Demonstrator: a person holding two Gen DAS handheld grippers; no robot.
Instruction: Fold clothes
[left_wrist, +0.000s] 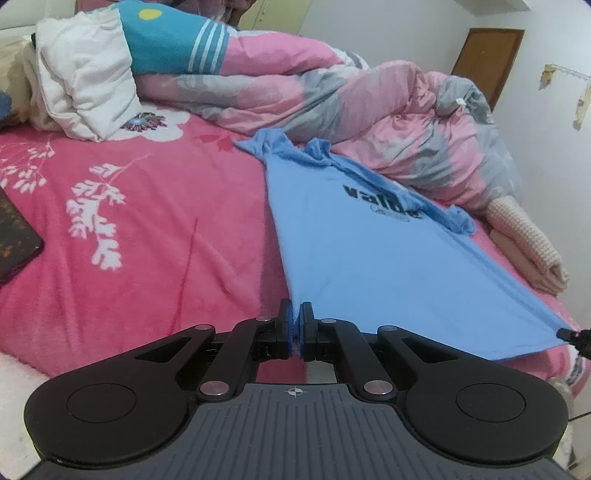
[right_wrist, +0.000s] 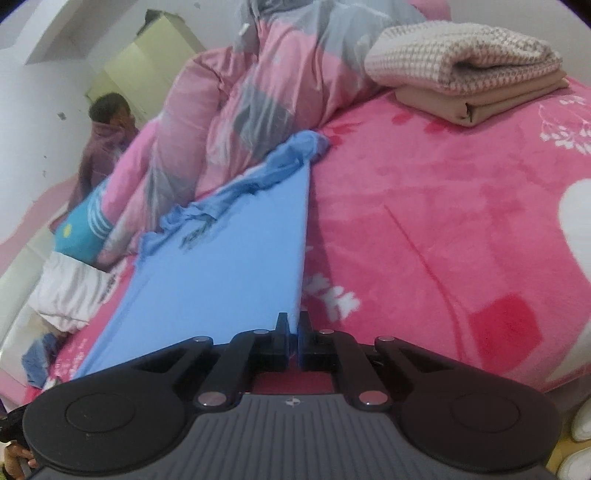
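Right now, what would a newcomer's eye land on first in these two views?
The blue T-shirt, stretched taut over the pink bedspread, with the left gripper and right gripper each shut on a hem corner. Behind it lies a rumpled pink-and-grey duvet, and folded beige cloths sit at the bed's far right.

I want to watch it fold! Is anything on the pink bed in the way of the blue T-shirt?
Nothing visible. Both grippers, left gripper and right gripper, already pinch the blue T-shirt; the pink bedspread beside it looks bare.
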